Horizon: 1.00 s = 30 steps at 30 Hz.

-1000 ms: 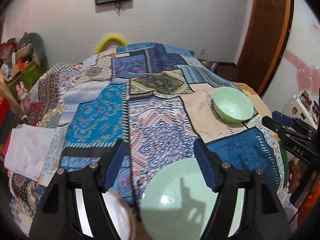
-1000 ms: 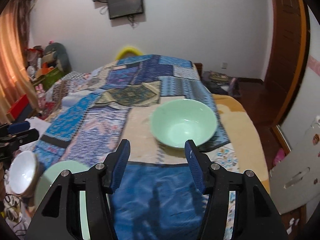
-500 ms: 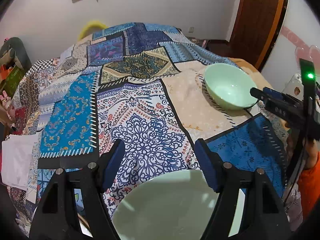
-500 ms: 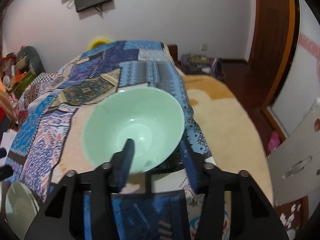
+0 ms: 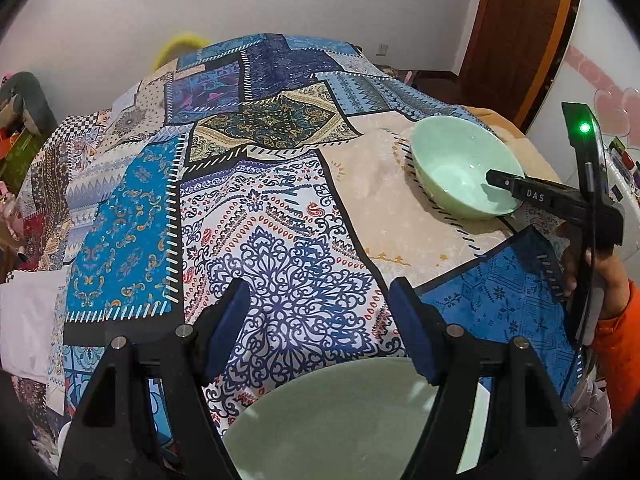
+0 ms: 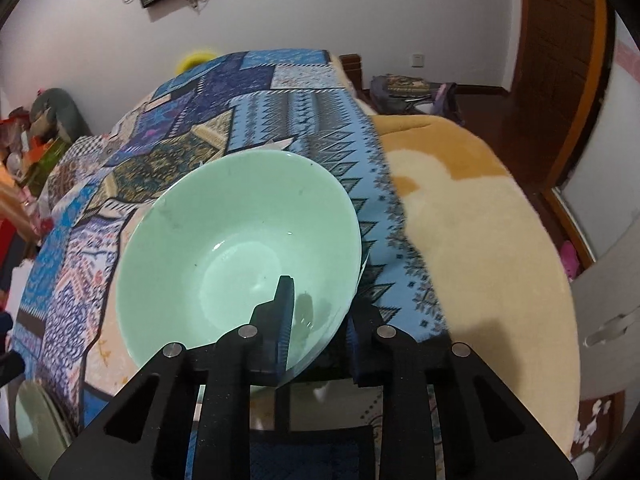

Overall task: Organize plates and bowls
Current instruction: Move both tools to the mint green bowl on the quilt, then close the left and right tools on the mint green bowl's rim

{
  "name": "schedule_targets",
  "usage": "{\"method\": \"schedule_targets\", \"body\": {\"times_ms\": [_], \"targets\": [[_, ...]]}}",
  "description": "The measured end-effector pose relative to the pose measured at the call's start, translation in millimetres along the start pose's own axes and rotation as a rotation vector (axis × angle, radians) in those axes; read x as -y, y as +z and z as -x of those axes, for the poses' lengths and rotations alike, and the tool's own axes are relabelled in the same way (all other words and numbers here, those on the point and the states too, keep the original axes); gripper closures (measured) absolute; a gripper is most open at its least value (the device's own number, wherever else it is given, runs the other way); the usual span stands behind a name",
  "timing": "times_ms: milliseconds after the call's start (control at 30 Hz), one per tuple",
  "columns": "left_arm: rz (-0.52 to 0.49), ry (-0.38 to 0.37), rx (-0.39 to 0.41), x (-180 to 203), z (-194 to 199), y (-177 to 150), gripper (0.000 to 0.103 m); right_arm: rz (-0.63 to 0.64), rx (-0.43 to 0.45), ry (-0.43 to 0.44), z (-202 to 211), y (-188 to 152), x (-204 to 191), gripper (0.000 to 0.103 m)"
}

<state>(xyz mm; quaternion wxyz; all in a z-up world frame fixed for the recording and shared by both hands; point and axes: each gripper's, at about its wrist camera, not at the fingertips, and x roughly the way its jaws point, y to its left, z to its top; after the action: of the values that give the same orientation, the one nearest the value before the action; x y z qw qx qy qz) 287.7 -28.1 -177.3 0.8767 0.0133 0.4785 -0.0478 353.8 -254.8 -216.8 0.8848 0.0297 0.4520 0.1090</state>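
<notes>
Broadly spread over the bed, a patchwork cloth (image 5: 280,216) carried both dishes. Nearest the left camera lay a pale green plate (image 5: 344,420), bare, under the unclenched left gripper (image 5: 320,320). Farther right sat a mint bowl (image 6: 236,248), holding nothing, rim pinched by the just-closing right gripper (image 6: 320,320). Only the right view showed that pinch.

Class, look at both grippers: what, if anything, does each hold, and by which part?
The right gripper holds the green bowl by its near rim, one jaw inside, one outside. The left gripper holds nothing.
</notes>
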Motion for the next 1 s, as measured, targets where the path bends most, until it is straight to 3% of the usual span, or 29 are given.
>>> {"method": "schedule_targets", "body": {"times_ms": [433, 767, 833, 1000], "targets": [[0.020, -0.038, -0.047, 17, -14, 16, 0.031, 0.163, -0.035, 0.179, 15, -27, -44, 0.081], [0.024, 0.025, -0.102, 16, -53, 31, 0.032, 0.233, -0.098, 0.260, 10, -36, -65, 0.081], [0.034, 0.007, -0.134, 14, -62, 31, 0.040, 0.208, -0.111, 0.276, 7, -33, -62, 0.080], [0.017, -0.010, -0.176, 17, -79, 29, 0.071, 0.160, -0.102, 0.275, 2, -27, -64, 0.077]]}}
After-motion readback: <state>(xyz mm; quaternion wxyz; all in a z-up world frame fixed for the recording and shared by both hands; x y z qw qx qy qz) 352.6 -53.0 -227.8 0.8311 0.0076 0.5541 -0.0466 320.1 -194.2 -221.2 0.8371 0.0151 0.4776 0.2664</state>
